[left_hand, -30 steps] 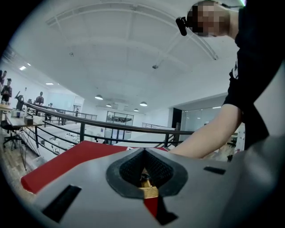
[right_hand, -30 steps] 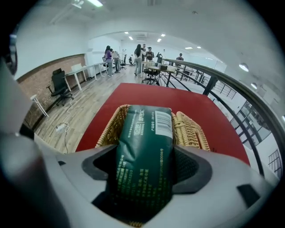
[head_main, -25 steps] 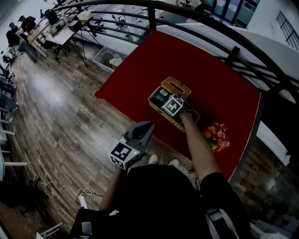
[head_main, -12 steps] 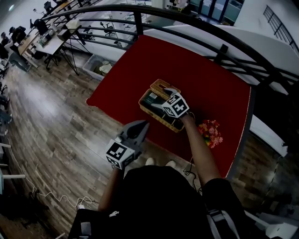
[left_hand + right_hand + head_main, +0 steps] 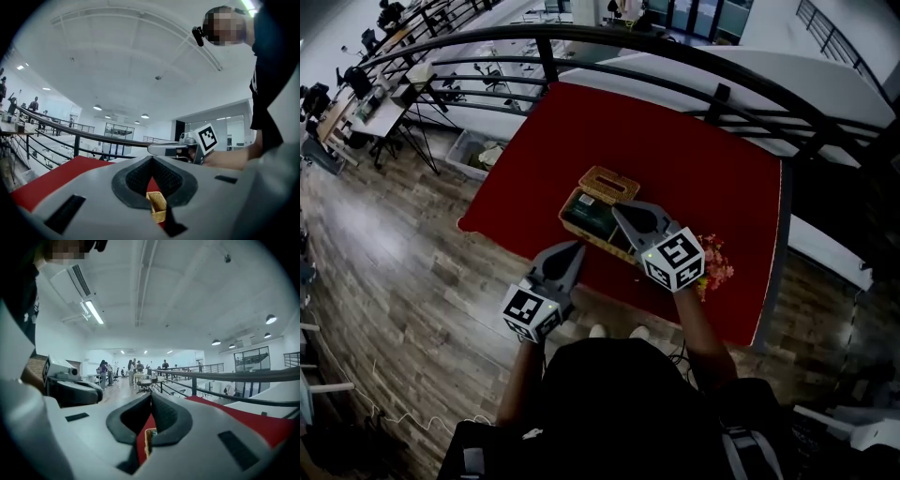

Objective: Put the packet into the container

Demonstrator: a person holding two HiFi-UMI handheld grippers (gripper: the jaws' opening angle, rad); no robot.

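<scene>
- Grey moulded plastic with dark pads, the right gripper point(image 5: 151, 397) has just been closing its jaws. They now meet tip to tip with nothing between them, and it points about level.
- The left gripper point(image 5: 151, 159), of the same grey plastic, is also pressed together and empty. It is held level, just to the left of the right one.
- In the head view we see both grippers raised above the near side of the rectangular woven wicker basket point(image 5: 591, 239), touching neither it nor each other.
- The basket stands on the red-covered table point(image 5: 675, 159), close to its near edge. A small bunch of pink and yellow flowers point(image 5: 712, 267) lies just beside it on the right.
- We judge the main risk to be a careless dip of either closed gripper. Striking the wicker rim could push the light basket towards the table edge or into the flowers.
- A second risk is that the packet rests against a wall and not flat, so a knock could tip it out. We cannot tell how it lies.
- The dark greenish flat packet point(image 5: 586, 214) lies inside the basket, filling much of its open part. Its print is too small to read.
</scene>
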